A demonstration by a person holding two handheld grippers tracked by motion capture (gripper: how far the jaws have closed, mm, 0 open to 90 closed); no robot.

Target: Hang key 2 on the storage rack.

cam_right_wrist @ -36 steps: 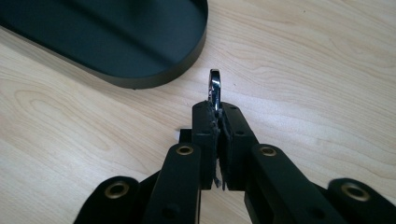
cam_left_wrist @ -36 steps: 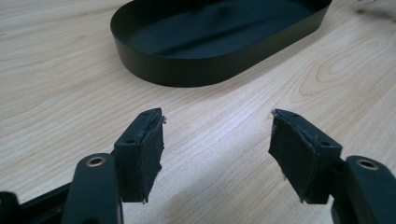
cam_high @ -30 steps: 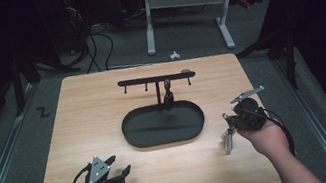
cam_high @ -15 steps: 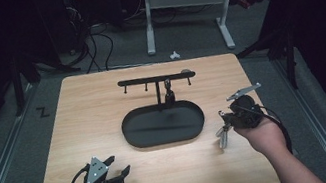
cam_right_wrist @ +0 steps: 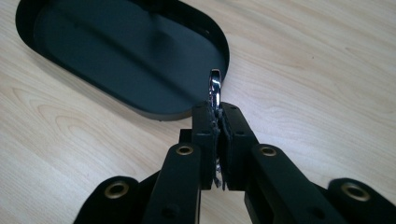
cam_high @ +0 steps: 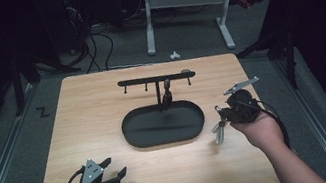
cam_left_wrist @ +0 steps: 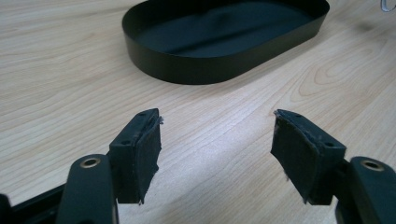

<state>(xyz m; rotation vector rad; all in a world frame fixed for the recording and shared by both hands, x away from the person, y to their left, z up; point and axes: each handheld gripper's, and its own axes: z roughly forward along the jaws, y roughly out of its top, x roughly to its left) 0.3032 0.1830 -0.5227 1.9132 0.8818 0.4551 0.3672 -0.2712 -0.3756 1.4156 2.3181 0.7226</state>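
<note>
The right gripper point(cam_right_wrist: 217, 122) is pinching a small metal wrench point(cam_right_wrist: 215, 88) beside the black tray point(cam_right_wrist: 140, 105); the left gripper point(cam_left_wrist: 217, 142) is resting with jaws spread.

surface: wooden table point(cam_high: 103, 112) | on it: black oval tray point(cam_high: 129, 128), hook rack point(cam_high: 148, 79), possibly joined

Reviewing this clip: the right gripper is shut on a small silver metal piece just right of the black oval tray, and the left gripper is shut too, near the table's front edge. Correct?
Not quite. The left gripper is open: the left gripper view shows its jaws wide apart with bare table between them. The rest holds: the right gripper is shut on the silver metal piece beside the black oval tray.
</note>
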